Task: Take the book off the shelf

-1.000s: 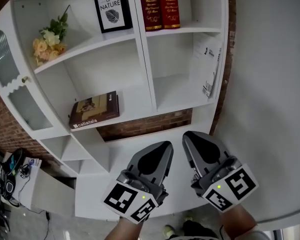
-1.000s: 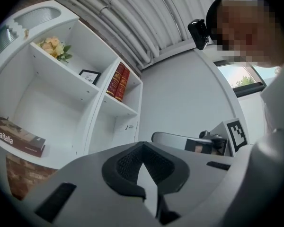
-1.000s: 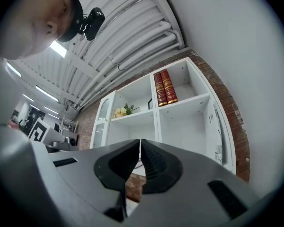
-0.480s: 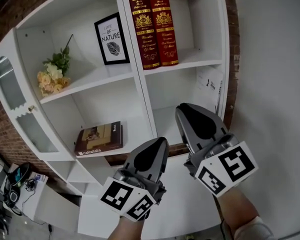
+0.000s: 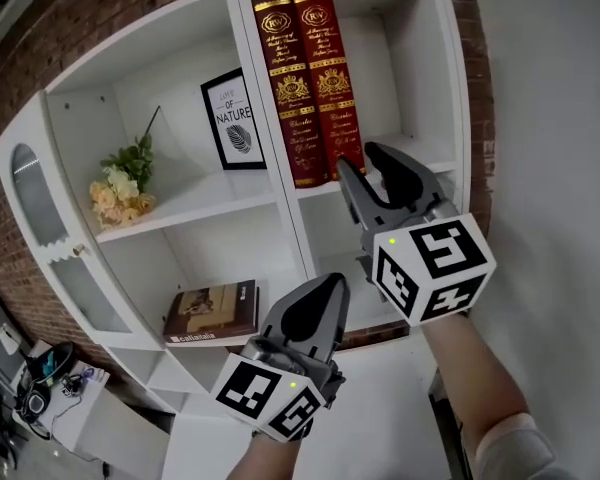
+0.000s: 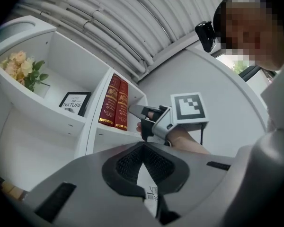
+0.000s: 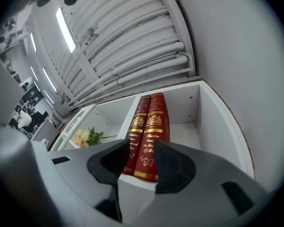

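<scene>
**Right gripper up by the red books**

The tall white shelf unit [image 5: 195, 196] has 2 dark red books with gold print [image 5: 310, 88]. They stand up side by side in its top right box, at the left side of that box. The right gripper [image 5: 362, 163] is in front of that same box, near the bottom of the red books. Its fingers are spreading apart right now & pinch nothing. In the right gripper view the red books show thru the gap, but the fingers aren't on them.

The left gripper [image 5: 330, 280] is lower down, in front of the shelf unit's bottom part. Its fingers are pressed together w/ nothing held.

In the box left of the red books stands a black-framed picture w/ a leaf [image 5: 238, 120], at the back. A bunch of pale yellow flowers w/ green leaves [image 5: 120, 183] sits at the left end of that box. One box down, a flat brown book [image 5: 213, 311] lies on its side.
</scene>
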